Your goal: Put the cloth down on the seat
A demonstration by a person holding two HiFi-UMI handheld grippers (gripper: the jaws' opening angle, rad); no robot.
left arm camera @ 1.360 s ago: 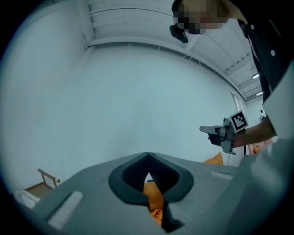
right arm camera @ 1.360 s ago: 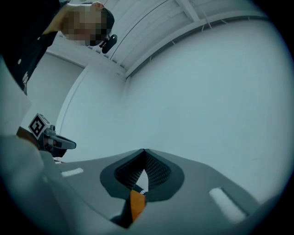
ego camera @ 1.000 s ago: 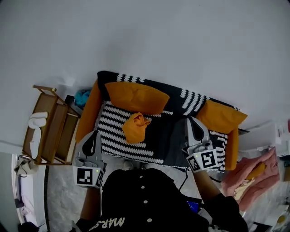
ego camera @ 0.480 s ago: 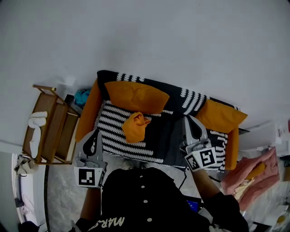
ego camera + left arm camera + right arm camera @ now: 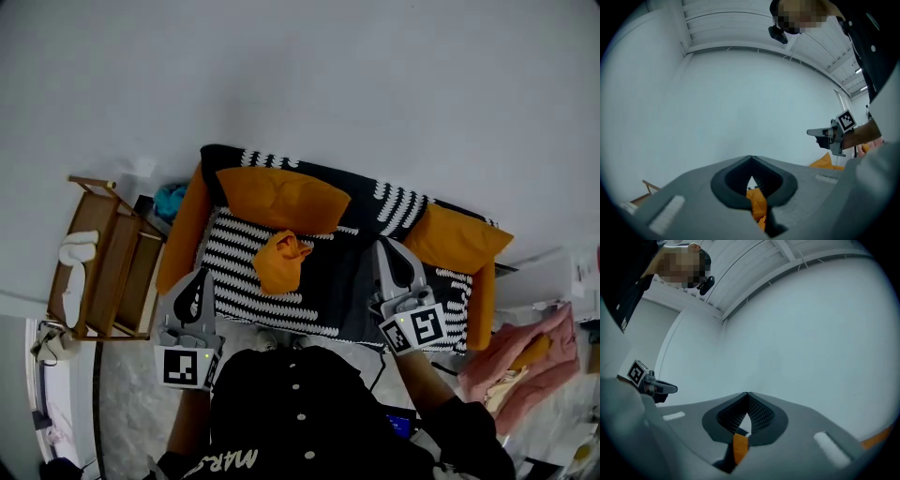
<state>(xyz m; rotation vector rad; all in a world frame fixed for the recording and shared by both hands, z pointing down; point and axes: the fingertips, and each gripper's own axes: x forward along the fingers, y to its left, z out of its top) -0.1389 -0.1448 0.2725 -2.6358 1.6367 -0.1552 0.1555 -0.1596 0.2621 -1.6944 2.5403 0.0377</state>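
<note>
Head view shows the orange cloth (image 5: 279, 262) lying crumpled on the sofa seat (image 5: 234, 281). It sits left of the seat's middle, nearer the back edge than the front, just in front of the long orange cushion (image 5: 281, 201). Whether the two touch I cannot tell.

The left gripper (image 5: 194, 281) hangs off the seat's front left corner. The right gripper (image 5: 394, 249) hangs over the front edge further right, well apart from the cloth. In the left gripper view the left gripper (image 5: 751, 158) has its jaws closed tip to tip with nothing between them. The right gripper view shows the right gripper (image 5: 746, 393) likewise closed and empty.

Judging by this, the cloth is already released and the task looks done. The careful finish is to draw both grippers straight back from the front edge, without brushing the striped cover or dragging the cloth.
</note>
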